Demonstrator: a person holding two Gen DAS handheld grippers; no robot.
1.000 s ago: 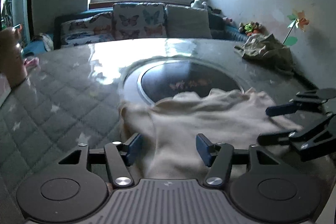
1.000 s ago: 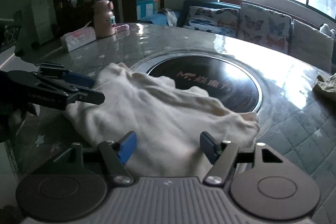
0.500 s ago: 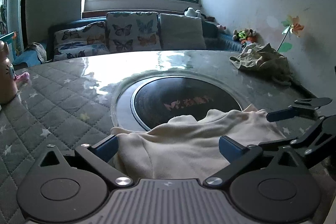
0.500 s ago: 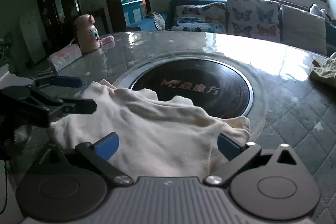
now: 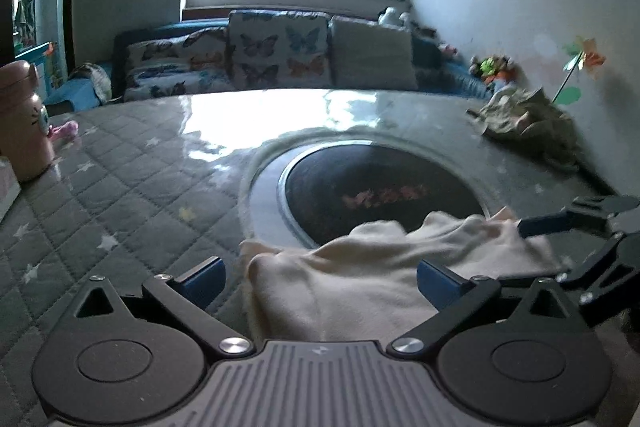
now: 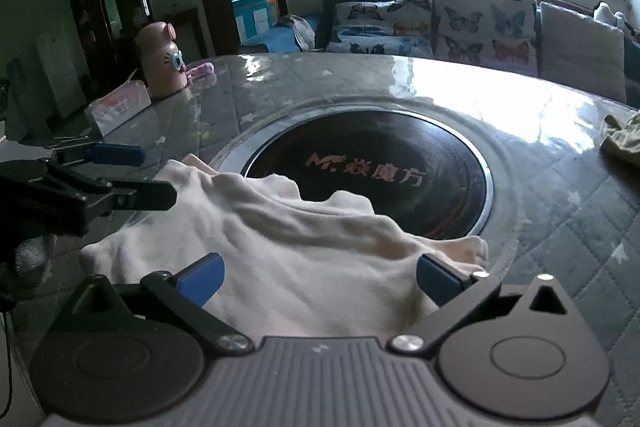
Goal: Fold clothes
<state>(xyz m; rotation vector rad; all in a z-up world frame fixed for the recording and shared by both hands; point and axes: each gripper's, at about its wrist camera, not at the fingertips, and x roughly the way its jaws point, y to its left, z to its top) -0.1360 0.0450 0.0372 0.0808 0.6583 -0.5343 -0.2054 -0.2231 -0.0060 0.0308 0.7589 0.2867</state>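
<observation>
Left wrist: my left gripper and right gripper have spread wide, releasing the garment; this fold looks finished.

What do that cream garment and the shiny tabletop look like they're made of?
The cream garment looks like a soft knit, maybe cotton or fleece: matte, with rounded, floppy wrinkles. The tabletop seems to be quilted grey fabric with stars under a clear glossy sheet, plastic or glass, since it mirrors the window. The black disc in the middle looks like glass with a metal rim.
</observation>
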